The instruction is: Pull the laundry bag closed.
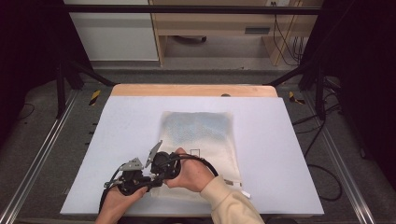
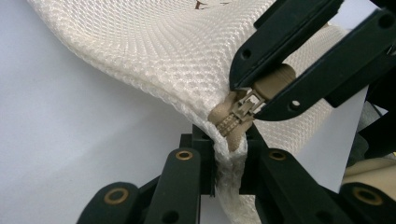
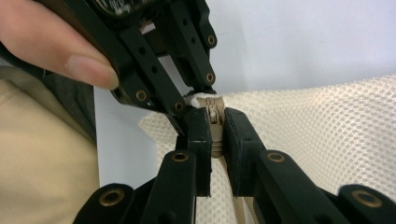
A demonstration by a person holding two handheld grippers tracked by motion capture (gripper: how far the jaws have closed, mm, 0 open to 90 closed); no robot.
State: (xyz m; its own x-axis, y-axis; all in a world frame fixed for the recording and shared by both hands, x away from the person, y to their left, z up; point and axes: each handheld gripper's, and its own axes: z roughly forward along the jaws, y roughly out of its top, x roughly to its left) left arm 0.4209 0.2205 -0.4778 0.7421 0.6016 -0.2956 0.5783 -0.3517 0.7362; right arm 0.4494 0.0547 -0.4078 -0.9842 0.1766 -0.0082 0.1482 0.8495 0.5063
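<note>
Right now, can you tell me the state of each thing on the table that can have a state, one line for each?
White mesh zipper bag: lying flat on the table, its near corner lifted by both claws.
Beige zipper slider: at the bag's corner end, gripped.
Left claw: shut on the bag's corner edge below the zipper.
Right claw: shut on the zipper slider.

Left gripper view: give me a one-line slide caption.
Left gripper clamps the cream mesh laundry bag's corner while the right gripper pinches its beige zipper pull.
</note>
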